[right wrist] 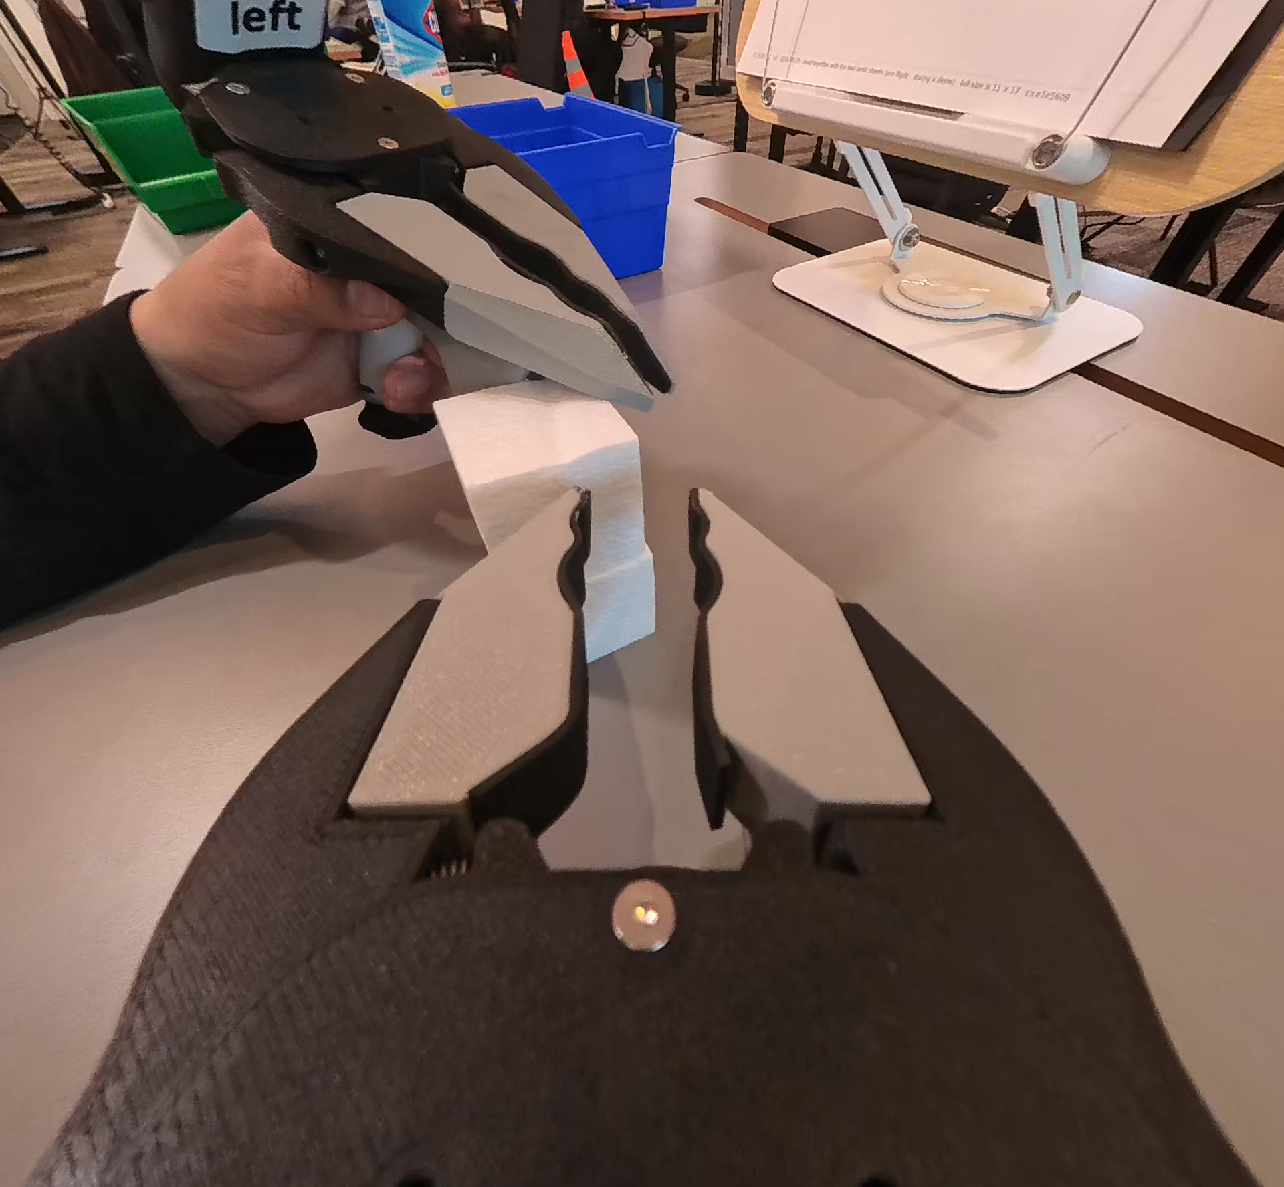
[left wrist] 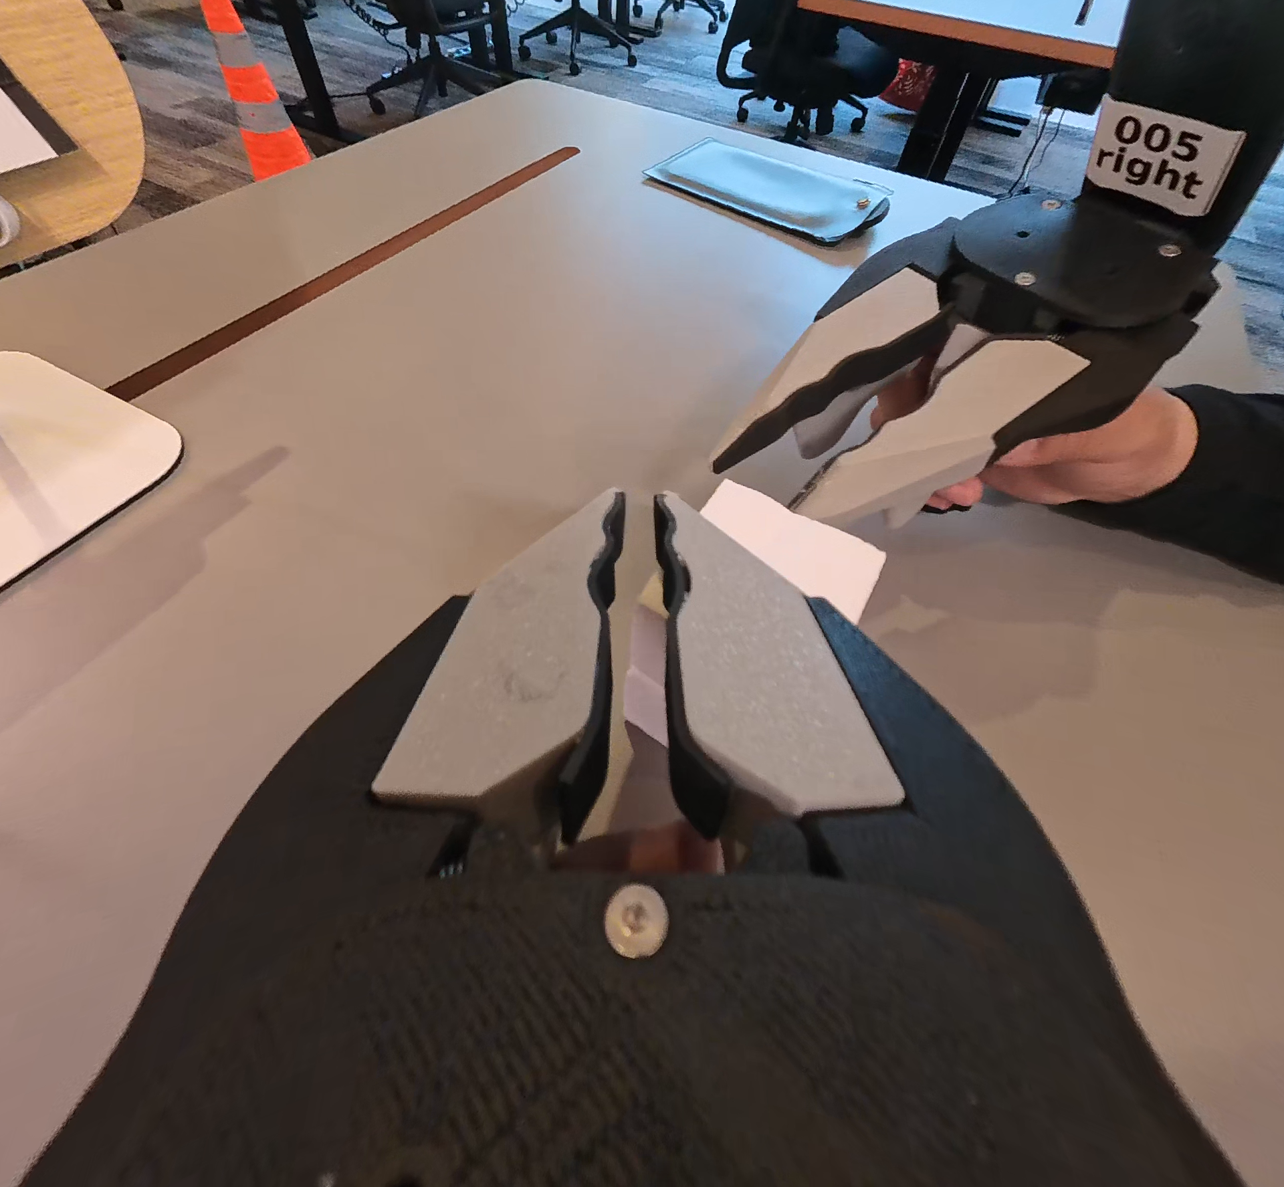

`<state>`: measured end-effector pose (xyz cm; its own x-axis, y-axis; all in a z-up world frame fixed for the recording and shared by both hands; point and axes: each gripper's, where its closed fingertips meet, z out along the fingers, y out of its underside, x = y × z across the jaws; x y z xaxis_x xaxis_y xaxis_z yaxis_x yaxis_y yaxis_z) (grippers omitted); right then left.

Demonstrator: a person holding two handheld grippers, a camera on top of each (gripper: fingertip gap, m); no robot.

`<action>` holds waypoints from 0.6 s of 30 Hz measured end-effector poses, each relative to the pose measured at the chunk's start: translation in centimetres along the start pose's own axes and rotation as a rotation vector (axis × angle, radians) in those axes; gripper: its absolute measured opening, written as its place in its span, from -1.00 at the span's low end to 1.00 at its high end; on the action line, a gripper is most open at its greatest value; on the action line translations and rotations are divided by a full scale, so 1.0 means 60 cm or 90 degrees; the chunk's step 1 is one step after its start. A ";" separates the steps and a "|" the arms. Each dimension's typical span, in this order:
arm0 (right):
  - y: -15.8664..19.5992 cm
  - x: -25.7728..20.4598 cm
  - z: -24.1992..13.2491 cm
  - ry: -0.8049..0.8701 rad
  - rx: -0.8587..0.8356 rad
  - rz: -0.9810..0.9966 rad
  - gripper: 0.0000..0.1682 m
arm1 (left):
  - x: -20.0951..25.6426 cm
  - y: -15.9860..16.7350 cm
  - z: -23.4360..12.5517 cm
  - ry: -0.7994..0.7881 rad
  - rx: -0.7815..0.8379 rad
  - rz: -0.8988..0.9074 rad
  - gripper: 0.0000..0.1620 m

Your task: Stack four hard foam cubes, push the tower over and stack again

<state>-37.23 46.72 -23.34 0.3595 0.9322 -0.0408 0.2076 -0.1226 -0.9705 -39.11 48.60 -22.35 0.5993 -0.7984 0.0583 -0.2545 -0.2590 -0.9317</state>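
A tower of white foam cubes (right wrist: 542, 452) stands on the grey table (right wrist: 903, 563); I cannot tell how many cubes it holds. My left gripper (right wrist: 656, 389) is shut and empty, its fingers lying just over the tower's top. In the left wrist view the left gripper (left wrist: 639, 504) hides most of the tower (left wrist: 799, 549), which shows to the right of the fingers and through the gap between them. My right gripper (right wrist: 639, 493) is open and empty, close beside the tower, its left finger in front of the lower cubes. It also shows in the left wrist view (left wrist: 757, 483).
A document stand with a white base (right wrist: 959, 320) is at the far right. A blue bin (right wrist: 597, 181), a green bin (right wrist: 146, 153) and a wipes canister (right wrist: 403, 21) stand behind. A grey pouch (left wrist: 764, 188) lies near the table's far edge. An orange cone (left wrist: 243, 77) is on the floor. Both grippers' tips are close together, under 4 cm apart. About 30 centimetres separates my left fingertips from the white base (right wrist: 959, 320).
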 end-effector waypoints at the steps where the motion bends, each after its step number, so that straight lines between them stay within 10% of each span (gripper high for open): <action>1: 0.001 0.002 0.001 0.004 -0.001 0.002 -0.71 | 0.000 0.000 0.000 0.001 0.000 -0.002 -0.90; 18: -0.002 0.032 -0.014 0.049 0.011 0.024 -0.67 | -0.037 -0.025 -0.036 -0.033 0.056 -0.076 -0.36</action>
<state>-35.80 48.22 -23.11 0.4358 0.8980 -0.0602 0.1770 -0.1511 -0.9725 -41.69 49.60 -20.32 0.6606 -0.7349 0.1533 -0.1134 -0.2996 -0.9473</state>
